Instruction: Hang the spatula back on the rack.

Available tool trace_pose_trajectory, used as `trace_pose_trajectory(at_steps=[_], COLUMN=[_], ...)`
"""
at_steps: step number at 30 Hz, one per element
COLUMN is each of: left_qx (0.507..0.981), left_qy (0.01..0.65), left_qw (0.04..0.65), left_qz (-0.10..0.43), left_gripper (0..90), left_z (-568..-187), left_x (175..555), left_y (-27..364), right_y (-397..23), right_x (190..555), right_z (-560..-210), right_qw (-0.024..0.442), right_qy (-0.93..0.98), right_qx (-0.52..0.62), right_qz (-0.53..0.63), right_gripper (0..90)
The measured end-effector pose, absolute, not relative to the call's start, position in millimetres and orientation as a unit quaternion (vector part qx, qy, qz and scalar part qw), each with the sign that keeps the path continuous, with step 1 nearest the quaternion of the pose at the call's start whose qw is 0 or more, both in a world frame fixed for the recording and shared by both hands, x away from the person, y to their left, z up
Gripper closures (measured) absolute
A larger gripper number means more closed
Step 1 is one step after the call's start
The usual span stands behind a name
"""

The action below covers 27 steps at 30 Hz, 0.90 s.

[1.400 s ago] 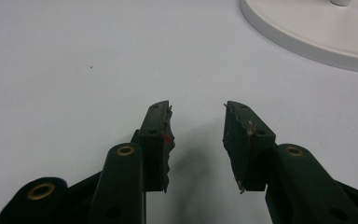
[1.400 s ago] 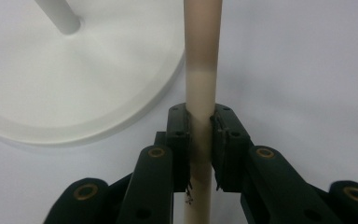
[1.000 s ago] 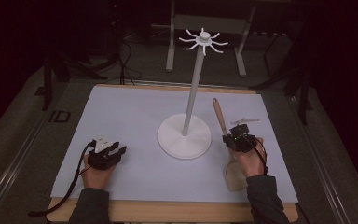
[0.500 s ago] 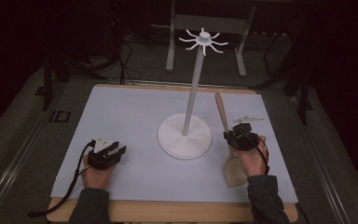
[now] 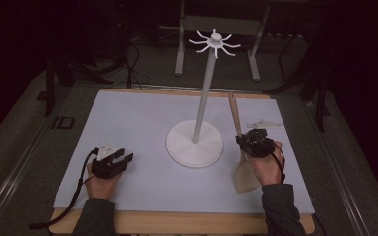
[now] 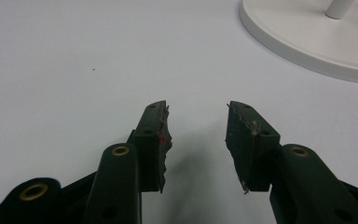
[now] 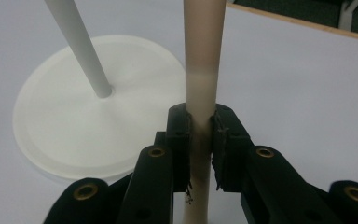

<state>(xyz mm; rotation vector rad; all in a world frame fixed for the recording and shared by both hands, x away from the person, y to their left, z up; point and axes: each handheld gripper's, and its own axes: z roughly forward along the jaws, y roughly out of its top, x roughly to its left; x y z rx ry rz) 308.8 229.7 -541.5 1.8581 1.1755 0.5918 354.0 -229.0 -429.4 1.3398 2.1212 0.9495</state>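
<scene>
Right gripper (image 7: 200, 140) is clamped on the handle of a pale wooden flat-bladed spatula (image 5: 239, 147). Its long axis runs along the claw: handle pointing ahead past the jaws, blade back under the hand. White round-based hook stand (image 5: 195, 142) sits near, left of that claw. Left gripper (image 6: 196, 140) holds nothing; its jaws have just been opening and stand apart over the white mat (image 6: 74, 70).

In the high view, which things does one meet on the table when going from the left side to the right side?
Black left gripper with open, empty jaws → white round-based stand with a thin pole and hooked top → beige wooden spatula with long handle, clamped in the black right gripper.
</scene>
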Motion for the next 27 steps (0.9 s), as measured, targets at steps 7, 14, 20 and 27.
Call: trace_pose_trajectory(at_steps=[7, 14, 20, 27], left_qx=[0.739, 0.735, 0.732, 0.731], left_qy=[0.471, 0.474, 0.475, 0.477], left_qw=[0.421, 0.427, 0.431, 0.432], left_qz=[0.234, 0.231, 0.230, 0.229], left_gripper=[55.2, 52.0, 50.5, 49.6], left_z=[-542, -541, -541, -541], left_x=[309, 309, 309, 309], left_y=[231, 233, 233, 234], right_y=[-228, -227, -225, -224], right_x=[350, 346, 344, 341], right_z=[-421, -413, -405, -399], right_qw=[0.238, 0.248, 0.256, 0.265], right_qy=[0.765, 0.761, 0.758, 0.755], right_qx=[0.476, 0.465, 0.457, 0.449], right_qz=[0.362, 0.377, 0.387, 0.398], right_gripper=[78.4, 78.4, 78.4, 78.4])
